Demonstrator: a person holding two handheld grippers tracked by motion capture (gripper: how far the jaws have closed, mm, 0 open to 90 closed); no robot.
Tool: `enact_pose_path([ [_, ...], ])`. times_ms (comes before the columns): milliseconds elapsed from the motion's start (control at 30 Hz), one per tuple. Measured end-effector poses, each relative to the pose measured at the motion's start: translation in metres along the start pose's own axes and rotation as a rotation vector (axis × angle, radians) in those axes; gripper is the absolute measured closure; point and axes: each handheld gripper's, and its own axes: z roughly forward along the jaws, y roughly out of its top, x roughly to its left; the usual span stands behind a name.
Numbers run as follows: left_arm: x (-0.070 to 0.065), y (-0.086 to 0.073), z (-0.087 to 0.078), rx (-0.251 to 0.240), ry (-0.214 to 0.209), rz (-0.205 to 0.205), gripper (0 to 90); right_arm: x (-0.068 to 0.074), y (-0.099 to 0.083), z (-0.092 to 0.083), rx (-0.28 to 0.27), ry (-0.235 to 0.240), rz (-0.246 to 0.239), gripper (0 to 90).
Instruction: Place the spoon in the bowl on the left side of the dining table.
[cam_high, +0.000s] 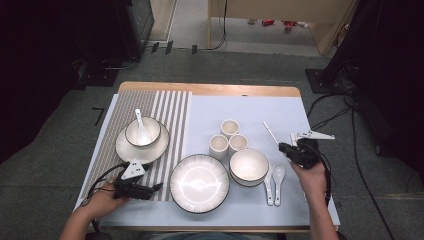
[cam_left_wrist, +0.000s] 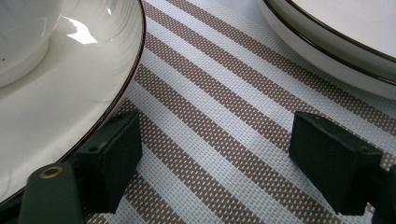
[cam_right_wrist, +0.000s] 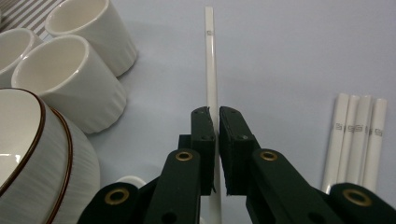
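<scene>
While the right gripper (cam_right_wrist: 217, 116) hangs over the right side of the table (cam_high: 300, 210), its jaws are pressed together around a single white chopstick (cam_right_wrist: 211, 60), so it's pinching that one stick near its lower stretch. In the right gripper view the chopstick runs straight up and away from the jaws across the pale blue cloth (cam_right_wrist: 289, 51), with its far end well past the tips. In the high view you can see it as a thin white line (cam_high: 270, 132) slanting up and left from the gripper (cam_high: 292, 149), just right of the three little cups (cam_high: 229, 137). Four more white chopsticks (cam_right_wrist: 356, 140) lie side by side to the right of the jaws, apart from the pinched one. On the other side, the ribbed bowl (cam_right_wrist: 42, 158) and the cups (cam_right_wrist: 74, 79) sit near but not touching the stick. Two white spoons (cam_high: 274, 182) lie beside the bowl (cam_high: 249, 167). Over on the striped placemat (cam_left_wrist: 224, 107), the left gripper (cam_left_wrist: 215, 154) has its jaws spread wide with nothing between them, just mat. One jaw sits right by the rim of the plate (cam_left_wrist: 70, 112) that carries a bowl, the other close to the big dinner plate (cam_left_wrist: 336, 42).
</scene>
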Motion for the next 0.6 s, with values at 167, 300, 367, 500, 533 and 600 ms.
enact_pose_path([
  [167, 0.000, 0.000, 0.000, 0.000, 0.000, 0.000, 17.6, 0.003, 0.003, -0.001, -0.001, 0.002, -0.009, 85.4],
  [300, 0.000, 0.000, 0.000, 0.000, 0.000, 0.001, 17.6, 0.004, 0.006, -0.004, 0.000, 0.002, -0.020, 85.4],
  [367, 0.000, 0.000, 0.000, 0.000, 0.000, 0.000, 17.5, 0.004, 0.008, -0.005, 0.002, 0.006, -0.021, 85.4],
  [500, 0.000, 0.000, 0.000, 0.000, 0.000, 0.000, 17.5, 0.005, 0.010, -0.007, 0.001, 0.014, -0.025, 85.4],
  [533, 0.000, 0.000, 0.000, 0.000, 0.001, 0.001, 17.5, 0.005, 0.011, -0.007, 0.005, 0.017, -0.027, 85.4],
  [600, 0.000, 0.000, 0.000, 0.000, 0.000, 0.001, 17.5, 0.007, 0.013, -0.008, 0.008, 0.016, -0.036, 85.4],
])
